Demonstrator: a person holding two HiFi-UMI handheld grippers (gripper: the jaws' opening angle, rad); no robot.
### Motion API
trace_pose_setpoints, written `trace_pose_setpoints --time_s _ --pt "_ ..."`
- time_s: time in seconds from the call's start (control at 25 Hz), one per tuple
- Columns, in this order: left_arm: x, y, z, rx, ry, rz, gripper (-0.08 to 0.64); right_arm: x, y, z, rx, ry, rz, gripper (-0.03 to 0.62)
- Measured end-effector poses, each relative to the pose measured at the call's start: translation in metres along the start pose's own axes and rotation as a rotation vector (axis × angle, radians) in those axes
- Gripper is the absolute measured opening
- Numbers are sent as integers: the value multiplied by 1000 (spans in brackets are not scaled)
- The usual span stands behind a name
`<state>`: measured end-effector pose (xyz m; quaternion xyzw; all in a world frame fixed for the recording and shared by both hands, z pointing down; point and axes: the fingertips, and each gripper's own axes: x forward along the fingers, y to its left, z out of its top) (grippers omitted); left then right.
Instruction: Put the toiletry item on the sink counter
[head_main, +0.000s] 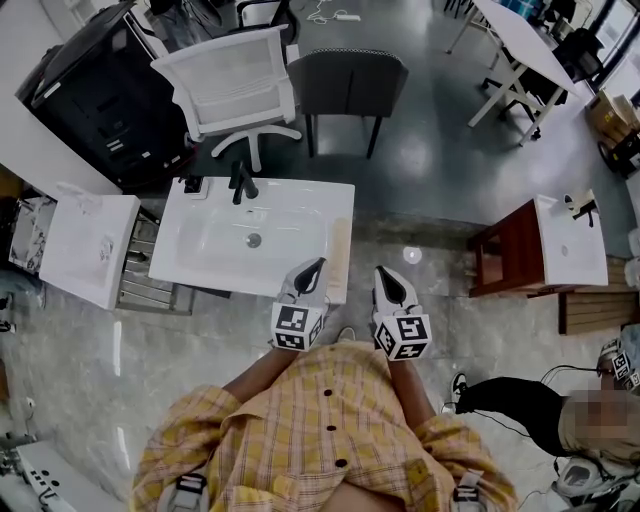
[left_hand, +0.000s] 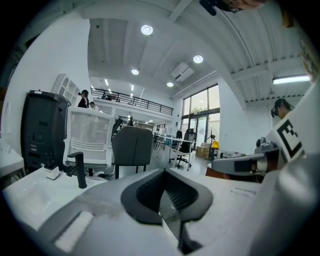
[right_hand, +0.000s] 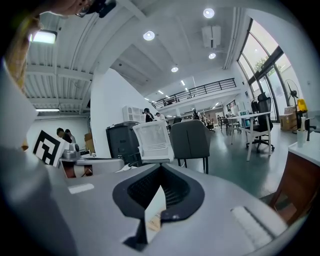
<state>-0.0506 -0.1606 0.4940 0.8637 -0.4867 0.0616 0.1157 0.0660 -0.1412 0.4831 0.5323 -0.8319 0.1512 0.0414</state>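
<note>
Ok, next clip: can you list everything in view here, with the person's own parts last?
sink counter: one, white, centre
faucet: one, black, at the counter's back edge
small holder: one, black and white, left of the faucet
office chair: one, white, behind the counter
padded chair: one, dark grey, right of the white one
cabinet: one, black, upper left
left sink: one, white, far left
right sink: one, white, on a red-brown base, right
table: one, white, upper right
second person: one, dark clothing, lower right
shirt: yellow plaid, bottom centre
left tool: grey-white, jaws together, over the counter's front edge
right tool: grey-white, jaws together, just right of the counter
</note>
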Motion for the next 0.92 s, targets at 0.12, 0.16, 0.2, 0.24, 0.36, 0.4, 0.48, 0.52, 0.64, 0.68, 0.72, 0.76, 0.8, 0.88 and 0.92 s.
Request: trace_pose_setpoints --time_s 0.12,0.16,0.2,0.24,0.36,0.4,0.48,0.52,0.64,0.68,0.72,0.76,0.8,0.88,0.92 --pt "-1 0 4 10 -17 1 -2 1 -1 0 1 -1 0 -2" --pt "-1 0 3 10 -17 0 -1 1 -2 0 1 -2 -1 -2" --pt "-1 0 3 9 -15 -2 -2 1 -2 0 2 -2 -3 -2" --pt "0 0 2 7 -12 -2 -2 1 -2 0 3 -1 -3 -2" --pt "-1 -1 1 6 -13 -1 -2 0 -3 0 7 -3 -3 -2" --pt "-1 -1 1 8 -17 1 -2 0 -4 0 7 -3 -3 -2" --pt "-1 -2 2 12 -22 2 -2 -1 -5 -2 8 -3 -3 -2" --pt "-1 -2 1 14 -21 2 -1 -1 -5 -2 9 -2 -4 -2" --pt "-1 -4 0 36 -17 1 -2 0 -5 -4 9 0 -4 -2" --pt "-1 -5 -1 41 -17 1 -2 0 -5 -4 9 0 -3 -2" --pt "-1 -5 0 43 -17 1 -2 1 -5 -4 9 -2 -2 -2" --pt "-1 -4 0 44 -18 0 -2 1 -4 -3 9 -5 0 -2" --pt "0 -4 1 45 -19 1 -2 2 -4 -2 8 -9 1 -2" --pt "2 -3 2 48 -23 2 -2 4 -5 0 5 -15 2 -2" --pt "2 -2 3 49 -25 4 -2 4 -5 0 3 -18 3 -2"
